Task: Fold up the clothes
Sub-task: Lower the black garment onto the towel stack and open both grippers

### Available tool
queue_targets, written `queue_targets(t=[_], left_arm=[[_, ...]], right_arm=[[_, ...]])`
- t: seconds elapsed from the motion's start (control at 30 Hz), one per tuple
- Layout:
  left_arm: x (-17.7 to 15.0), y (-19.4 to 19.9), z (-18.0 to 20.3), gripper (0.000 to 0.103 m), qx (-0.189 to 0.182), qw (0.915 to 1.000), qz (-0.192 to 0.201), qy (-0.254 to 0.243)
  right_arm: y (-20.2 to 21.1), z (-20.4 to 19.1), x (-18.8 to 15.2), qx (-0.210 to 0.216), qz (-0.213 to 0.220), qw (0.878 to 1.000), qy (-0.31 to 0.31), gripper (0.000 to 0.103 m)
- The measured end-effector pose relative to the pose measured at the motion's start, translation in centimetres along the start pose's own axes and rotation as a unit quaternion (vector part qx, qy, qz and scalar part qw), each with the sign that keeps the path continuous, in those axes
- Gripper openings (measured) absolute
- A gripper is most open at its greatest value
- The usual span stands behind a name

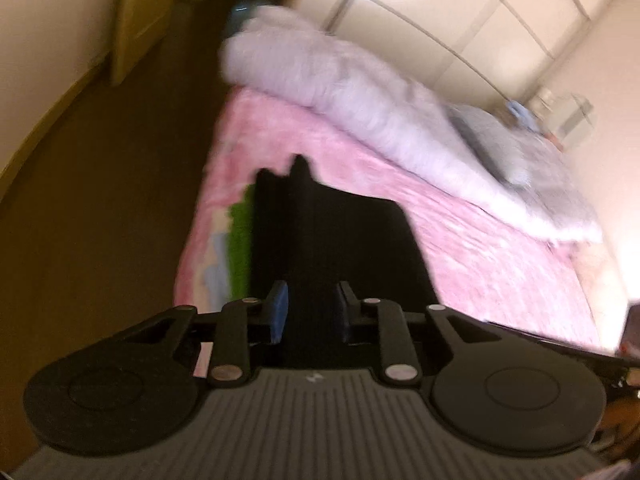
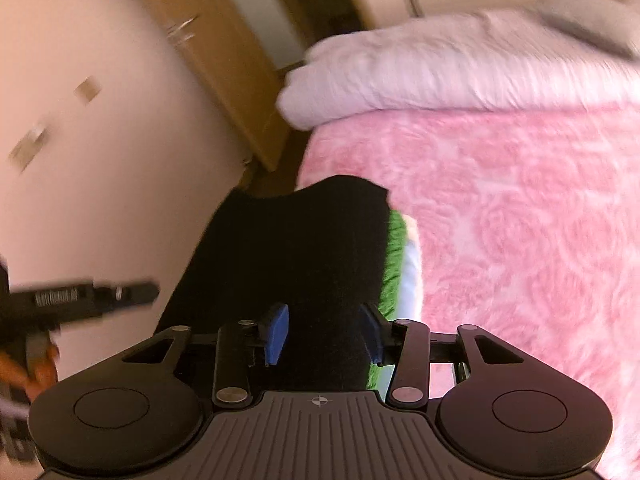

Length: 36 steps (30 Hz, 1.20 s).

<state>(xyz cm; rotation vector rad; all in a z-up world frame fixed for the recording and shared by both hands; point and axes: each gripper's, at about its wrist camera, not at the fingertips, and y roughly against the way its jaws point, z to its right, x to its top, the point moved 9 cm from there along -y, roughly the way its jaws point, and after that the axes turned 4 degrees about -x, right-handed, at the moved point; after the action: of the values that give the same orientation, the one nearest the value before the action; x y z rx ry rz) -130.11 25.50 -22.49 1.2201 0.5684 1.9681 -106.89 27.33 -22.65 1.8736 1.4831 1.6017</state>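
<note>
A black garment (image 1: 332, 236) hangs over the near edge of the pink bed, lifted at its near end. My left gripper (image 1: 312, 308) is shut on it, with black cloth filling the gap between the blue pads. In the right wrist view the same black garment (image 2: 296, 248) runs up between the pads of my right gripper (image 2: 324, 332), which is shut on it too. The picture is blurred. The left gripper's body (image 2: 92, 296) shows side-on at the left edge of the right wrist view, with a hand (image 2: 40, 364) below it.
The pink blanket (image 1: 480, 248) (image 2: 520, 220) covers the bed. A green cloth (image 1: 240, 236) (image 2: 394, 260) and a pale blue one lie under the garment. A rolled pale duvet (image 1: 360, 92) (image 2: 440, 64) lies across the far side. Dark floor (image 1: 120, 200), a wooden door (image 2: 224, 60) and white wardrobes (image 1: 460, 20) surround it.
</note>
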Motion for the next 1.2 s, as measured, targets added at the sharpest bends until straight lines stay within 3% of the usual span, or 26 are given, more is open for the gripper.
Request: queue_targets(t=[0.1, 0.27, 0.57, 0.7, 0.8, 0.9, 1.0, 1.2], left_arm=[[-1.7, -1.3, 0.7, 0.018, 0.015, 0.9989, -0.027, -0.034], [-4.0, -3.1, -1.2, 0.018, 0.038, 0.9985, -0.036, -0.019], [-3.0, -3.8, -2.9, 0.018, 0.043, 0.9981, -0.039, 0.017], [0.8, -3.4, -1.6, 0.015, 0.042, 0.999, -0.015, -0.007], [3.4, -4.6, -1.2, 0.015, 0.038, 0.999, 0.002, -0.022], [5.3, -6.9, -1.1, 0.016, 0.04, 0.9982, 0.01, -0.043], [5.2, -8.9, -2.3, 0.015, 0.055, 0.9975, -0.003, -0.043], [3.6, -10.2, -4.2, 0.013, 0.079, 0.9955, -0.012, -0.051]], right_arm=[[-0.4, -1.9, -1.4, -0.001, -0.015, 0.998, 0.06, 0.027], [-2.9, -3.8, -3.6, -0.032, -0.031, 0.99, 0.13, 0.027], [-5.2, -6.0, -4.3, -0.016, -0.048, 0.975, 0.214, 0.028], [-4.5, -3.8, -1.1, 0.0, -0.024, 0.991, 0.13, 0.027], [-4.8, -1.0, 1.8, -0.028, 0.006, 0.997, 0.066, 0.027], [-6.3, 1.6, 3.0, -0.054, 0.01, 0.998, 0.008, 0.027], [-7.5, 2.5, 3.0, -0.053, 0.01, 0.998, -0.021, 0.027], [-9.7, 0.8, 1.3, -0.049, -0.011, 0.999, 0.003, 0.028]])
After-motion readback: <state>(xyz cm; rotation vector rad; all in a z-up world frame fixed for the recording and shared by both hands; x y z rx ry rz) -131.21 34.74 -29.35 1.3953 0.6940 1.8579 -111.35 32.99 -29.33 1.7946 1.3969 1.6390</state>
